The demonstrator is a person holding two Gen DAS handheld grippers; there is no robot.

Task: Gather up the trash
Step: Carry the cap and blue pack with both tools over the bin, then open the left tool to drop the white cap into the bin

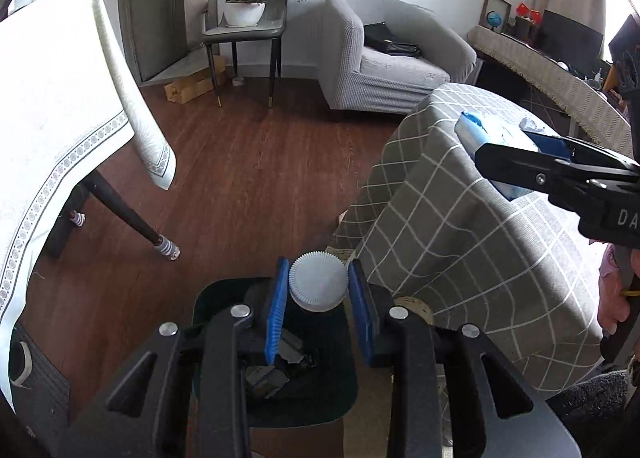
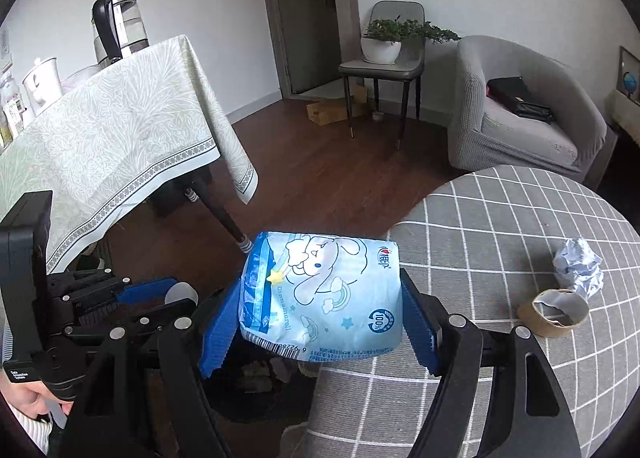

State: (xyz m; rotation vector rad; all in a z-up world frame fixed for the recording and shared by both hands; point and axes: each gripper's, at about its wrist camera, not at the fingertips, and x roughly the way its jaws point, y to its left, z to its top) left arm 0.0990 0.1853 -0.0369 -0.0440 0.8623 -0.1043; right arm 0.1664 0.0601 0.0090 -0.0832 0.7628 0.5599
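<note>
Our left tool [image 1: 318,286] grips the paper cup [image 1: 319,281] over the bin [image 1: 208,298], right tool [image 2: 320,322] clamps the tissue pack [image 2: 324,294]; we'd release probably once centred.

One paper cup [image 1: 318,282] – one tissue pack [image 2: 320,298] – one paper ball [image 2: 578,270].

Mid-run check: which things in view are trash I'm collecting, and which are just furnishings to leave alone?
Job items:
white paper cup in left gripper
blue tissue pack in right gripper
crumpled paper
cardboard tape roll
black bin

Leave alone:
kettle
potted plant
armchair
</note>
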